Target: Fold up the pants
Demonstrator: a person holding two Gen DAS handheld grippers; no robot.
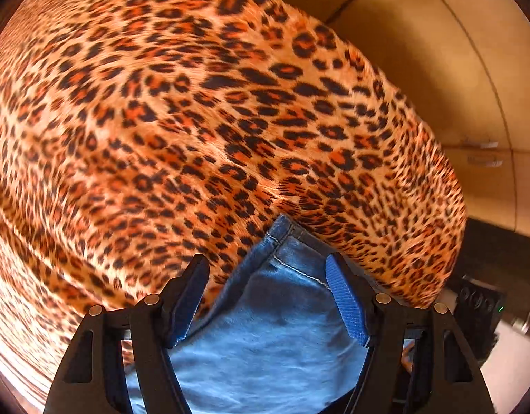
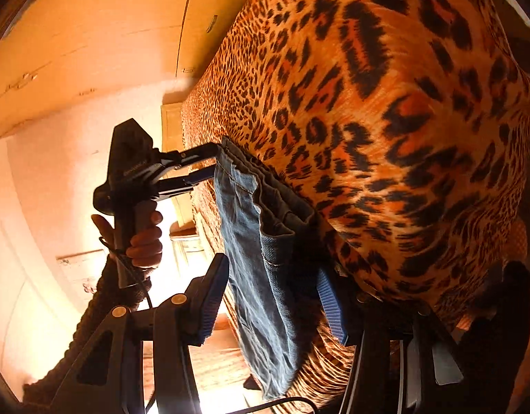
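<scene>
Blue denim pants (image 1: 265, 327) hang over the edge of a leopard-print bed cover (image 1: 195, 120). In the left wrist view, my left gripper (image 1: 268, 272) stands open, its jaws wide apart on either side of the pants' hemmed corner, not clamped on it. In the right wrist view, the pants (image 2: 254, 241) hang down along the bed's side, and my left gripper (image 2: 209, 162) shows at their upper corner, its fingers lying over and under that corner. My right gripper (image 2: 275, 286) is open, with the denim between its blue pads (image 2: 209, 296).
The leopard-print cover (image 2: 385, 120) fills most of both views. Light wooden wardrobe doors (image 1: 454, 69) stand beyond the bed. A black device (image 1: 479, 303) sits at the right edge. A wooden floor (image 2: 216, 362) shows below the hanging pants.
</scene>
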